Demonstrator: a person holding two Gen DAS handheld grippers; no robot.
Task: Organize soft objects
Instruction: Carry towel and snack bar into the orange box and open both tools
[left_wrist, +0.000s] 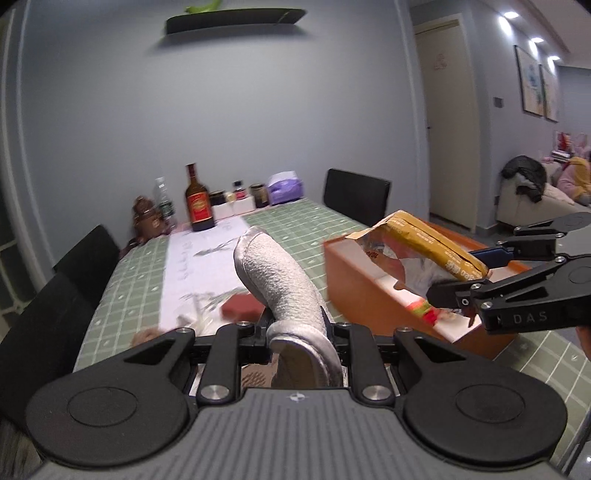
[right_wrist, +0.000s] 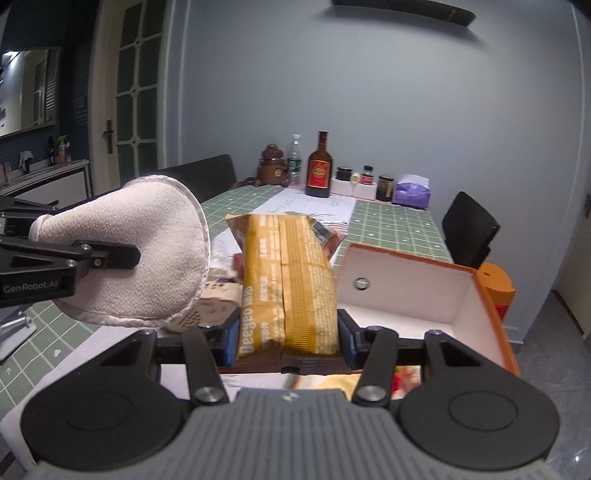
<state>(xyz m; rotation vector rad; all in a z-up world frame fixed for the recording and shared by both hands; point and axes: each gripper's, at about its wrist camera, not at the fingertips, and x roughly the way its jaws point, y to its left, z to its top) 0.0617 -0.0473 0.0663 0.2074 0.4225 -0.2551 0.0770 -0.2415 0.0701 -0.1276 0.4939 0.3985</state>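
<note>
A white, fleecy padded mitt (left_wrist: 280, 280) sticks up between the fingers of my left gripper (left_wrist: 297, 326), which is shut on its lower end; the same mitt (right_wrist: 147, 251) and left gripper (right_wrist: 125, 256) show at the left of the right wrist view. My right gripper (right_wrist: 288, 332) is shut on a yellow snack bag (right_wrist: 291, 280), its blue pads (right_wrist: 231, 338) pressing both sides. In the left wrist view that bag (left_wrist: 432, 240) and the right gripper (left_wrist: 458, 277) hang over an orange box (left_wrist: 369, 291) with a white inside (right_wrist: 424, 291). Both are held above the green checked table (left_wrist: 295, 218).
At the far end of the table stand a dark bottle with a red label (right_wrist: 320, 166), a water bottle (right_wrist: 294, 158), small jars (right_wrist: 385, 187), a purple tissue pack (right_wrist: 412, 194) and a brown figurine (right_wrist: 272, 166). A red block (left_wrist: 242, 306) lies on the white runner. Black chairs (left_wrist: 356, 201) flank the table.
</note>
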